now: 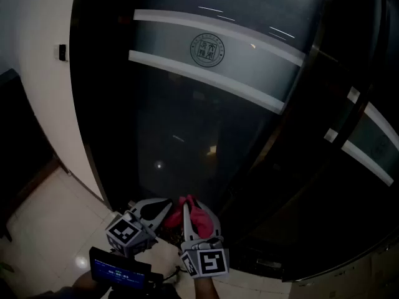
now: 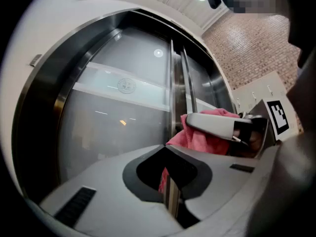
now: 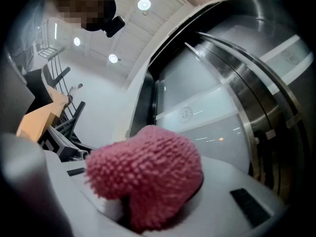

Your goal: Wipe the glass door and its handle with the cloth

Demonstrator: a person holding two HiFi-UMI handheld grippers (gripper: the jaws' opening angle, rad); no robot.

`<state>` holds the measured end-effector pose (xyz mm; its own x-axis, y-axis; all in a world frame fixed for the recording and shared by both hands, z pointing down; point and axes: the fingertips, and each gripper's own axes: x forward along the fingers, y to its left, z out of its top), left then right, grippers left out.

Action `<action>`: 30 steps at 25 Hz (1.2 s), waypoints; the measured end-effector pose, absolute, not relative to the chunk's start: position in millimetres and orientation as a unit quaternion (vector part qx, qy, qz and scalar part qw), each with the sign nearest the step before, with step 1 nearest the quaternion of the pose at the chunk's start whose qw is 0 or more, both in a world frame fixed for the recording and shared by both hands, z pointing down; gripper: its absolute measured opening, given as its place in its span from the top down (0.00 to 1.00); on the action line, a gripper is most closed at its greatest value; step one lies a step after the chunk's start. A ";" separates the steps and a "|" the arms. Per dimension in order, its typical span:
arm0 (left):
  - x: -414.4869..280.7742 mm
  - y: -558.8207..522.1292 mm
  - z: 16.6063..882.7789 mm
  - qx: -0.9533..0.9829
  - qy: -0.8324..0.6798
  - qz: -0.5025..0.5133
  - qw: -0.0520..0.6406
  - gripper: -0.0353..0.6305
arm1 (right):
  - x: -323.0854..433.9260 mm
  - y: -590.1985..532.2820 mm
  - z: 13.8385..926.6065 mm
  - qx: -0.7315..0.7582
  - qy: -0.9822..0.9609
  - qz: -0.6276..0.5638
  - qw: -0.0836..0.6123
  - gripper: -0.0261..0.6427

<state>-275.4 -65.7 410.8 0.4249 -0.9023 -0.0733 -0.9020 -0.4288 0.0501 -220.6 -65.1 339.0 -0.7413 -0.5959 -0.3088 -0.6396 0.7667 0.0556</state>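
- Cloth, pink and nubby: bunched in the right gripper, whose jaws are clamped on it, with the wad bulging past the tips.
- Position: low in front of the glass door, near its bottom edge. Contact with the glass is not resolvable.
- Left gripper: jaws drawn together on nothing, just left of the cloth.
- Handle: not identifiable in any view.
- Judged step: starting the pane. Press the wad flat and run overlapping strokes from the top edge down across the frosted bands. Keep the jaw tips off the glass.
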 end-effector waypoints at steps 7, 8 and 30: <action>-363.2 -128.8 399.1 0.820 -0.571 -0.047 0.011 0.94 | -311.6 -139.4 326.9 -0.294 0.938 0.086 0.160 0.87; -376.9 -140.3 398.1 0.817 -0.575 -0.044 0.008 0.94 | -327.5 -151.2 326.4 -0.285 0.941 0.085 0.162 0.87; -639.7 -328.2 302.6 0.809 -0.585 -0.047 -0.035 0.95 | -660.0 -350.4 146.4 -0.201 0.952 0.163 0.165 0.87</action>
<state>-639.7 -328.2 302.6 0.3102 -0.9435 -0.1164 -0.9500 -0.3123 -0.0009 -660.0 -350.4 146.4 -0.8649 -0.3286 -0.3794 -0.4359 0.8665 0.2432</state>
